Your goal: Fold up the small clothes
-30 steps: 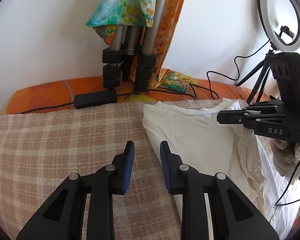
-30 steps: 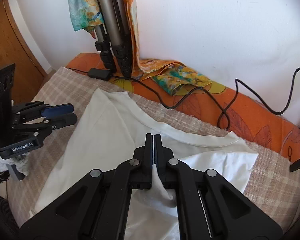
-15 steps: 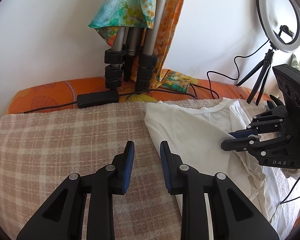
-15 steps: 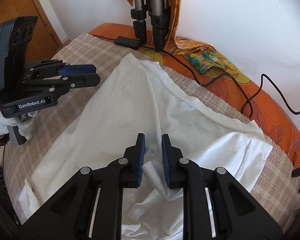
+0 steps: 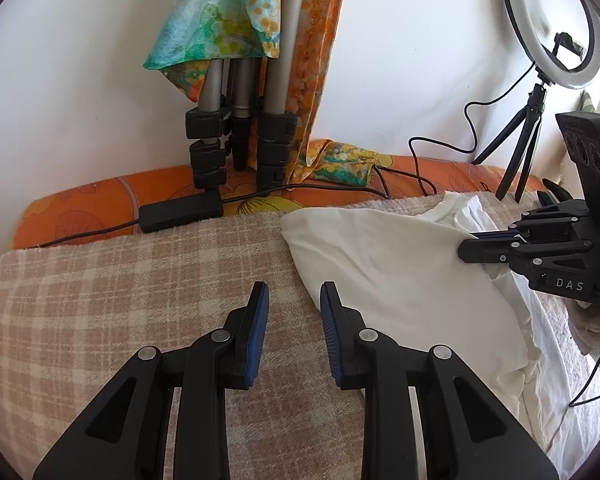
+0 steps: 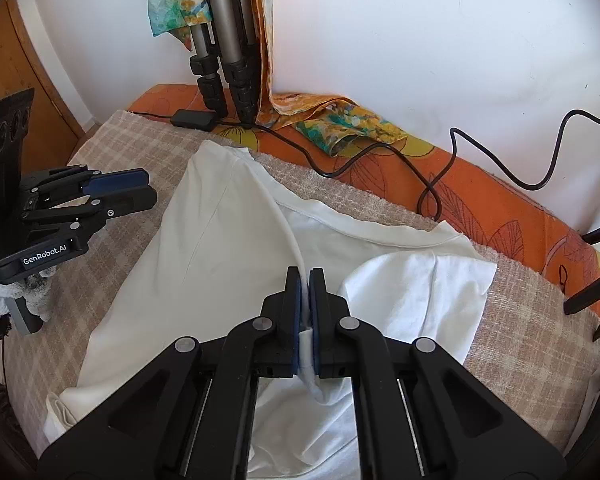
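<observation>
A white garment (image 6: pixel 220 248) lies spread on the plaid blanket (image 5: pixel 120 280), partly folded over itself, with a raised ridge running to my right gripper (image 6: pixel 305 274). The right gripper's jaws are closing, and its pads press on a pinched fold of the white cloth. In the left wrist view the right gripper (image 5: pixel 468 245) reaches in from the right over the garment (image 5: pixel 388 272). My left gripper (image 5: pixel 294 288) hovers over the blanket just left of the garment's edge, open by a narrow gap with nothing in it. From the right wrist view the left gripper (image 6: pixel 150 189) shows at the far left.
A tripod (image 5: pixel 240 140) draped with patterned scarves stands against the wall at the back. A black power adapter (image 5: pixel 180 212) and cables lie on the orange sheet (image 6: pixel 480 200). At the back right corner stands a ring light (image 5: pixel 556 20). A wooden door (image 6: pixel 4 80) is at the left.
My right gripper opened half a second ago and has shut again on a fold of the white garment, pulling up a ridge. The left gripper has stayed in place.
</observation>
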`<state>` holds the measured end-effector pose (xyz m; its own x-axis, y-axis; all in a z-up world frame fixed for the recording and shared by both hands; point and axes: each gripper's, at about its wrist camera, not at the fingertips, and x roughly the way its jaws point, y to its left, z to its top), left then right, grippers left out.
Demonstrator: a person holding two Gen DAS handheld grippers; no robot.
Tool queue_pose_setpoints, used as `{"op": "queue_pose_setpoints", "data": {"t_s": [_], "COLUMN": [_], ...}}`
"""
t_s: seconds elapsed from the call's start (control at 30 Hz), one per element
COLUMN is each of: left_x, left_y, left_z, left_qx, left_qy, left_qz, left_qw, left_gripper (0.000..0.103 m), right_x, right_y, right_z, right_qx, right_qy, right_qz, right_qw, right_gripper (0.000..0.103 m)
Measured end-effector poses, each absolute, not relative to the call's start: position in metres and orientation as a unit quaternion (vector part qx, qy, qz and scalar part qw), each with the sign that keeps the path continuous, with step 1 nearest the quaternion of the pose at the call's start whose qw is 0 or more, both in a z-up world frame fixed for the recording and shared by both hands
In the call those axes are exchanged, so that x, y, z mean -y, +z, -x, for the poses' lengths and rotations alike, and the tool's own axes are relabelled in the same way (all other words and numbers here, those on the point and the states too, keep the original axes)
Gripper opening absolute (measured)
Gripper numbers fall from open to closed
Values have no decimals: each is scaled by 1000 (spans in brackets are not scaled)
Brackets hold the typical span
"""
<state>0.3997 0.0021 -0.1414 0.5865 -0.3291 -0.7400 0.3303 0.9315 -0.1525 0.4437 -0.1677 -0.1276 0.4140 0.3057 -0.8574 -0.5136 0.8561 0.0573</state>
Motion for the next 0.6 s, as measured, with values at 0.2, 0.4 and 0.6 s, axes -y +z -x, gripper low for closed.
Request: {"op": "queue_pose_setpoints", "data": {"t_s": [0.2, 0.4, 0.6], "left_x": [-2, -2, 1], "left_y": [-145, -159, -157], "left_z": [-431, -449, -451], "left_qx": [-437, -455, -450], "left_qy": [-211, -219, -210], "left_qz": [64, 117, 108], "left_qw": [872, 855, 861], "left_gripper": [25, 25, 9], "right_x": [225, 298, 281], "right_y": [-84, -120, -152], "right_z": [-433, -463, -483], "right_qx": [-416, -460, -463], "right_qy": [240, 175, 200], "right_qz": [25, -55, -55], "right_qw": [877, 869, 862], "right_gripper": [50, 50, 45]}}
